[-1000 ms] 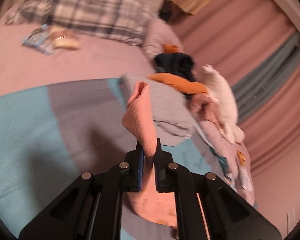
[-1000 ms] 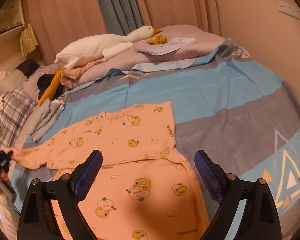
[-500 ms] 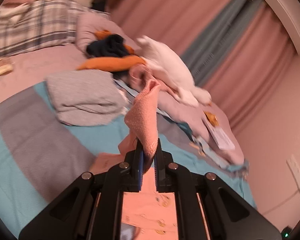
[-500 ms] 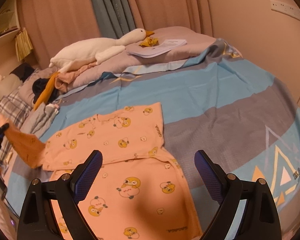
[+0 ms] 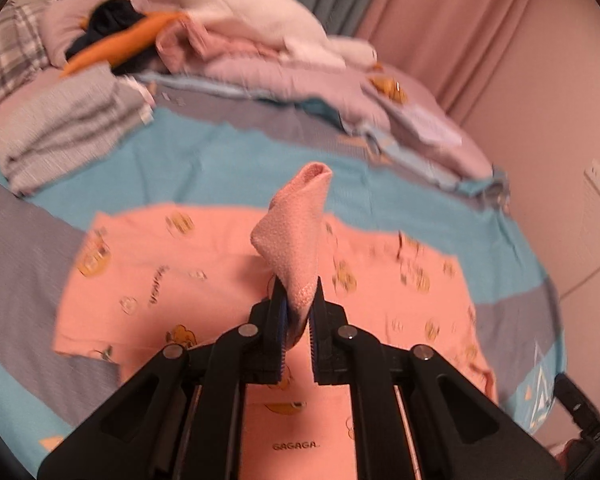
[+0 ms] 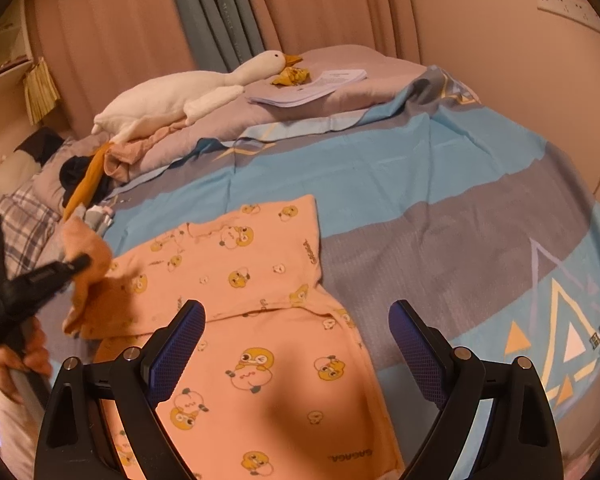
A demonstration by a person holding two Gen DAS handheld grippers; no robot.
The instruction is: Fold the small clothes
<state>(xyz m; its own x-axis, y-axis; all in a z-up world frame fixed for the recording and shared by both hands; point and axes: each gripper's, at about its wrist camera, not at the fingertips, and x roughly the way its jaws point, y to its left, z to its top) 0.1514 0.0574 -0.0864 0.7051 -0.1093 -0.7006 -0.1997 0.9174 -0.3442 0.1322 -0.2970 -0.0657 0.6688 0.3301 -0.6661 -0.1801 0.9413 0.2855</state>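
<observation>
Left wrist: my left gripper is clamped on the sleeve cuff of the peach shirt, lifted above its body on the bed. Risk: only a thin edge is pinched; I judge it may slip mid-fold.

Right wrist: right gripper is spread wide, holding nothing, over the matching trousers. Unpinned shirt could drag askew.

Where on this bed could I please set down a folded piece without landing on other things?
The grey and blue bedspread bands right of the peach duck-print top lie bare, as does the blue band between that top and the lilac pillow with papers. The left side is crowded: white goose plush, folded grey clothes, and the left hand-held gripper holding the top's sleeve.
</observation>
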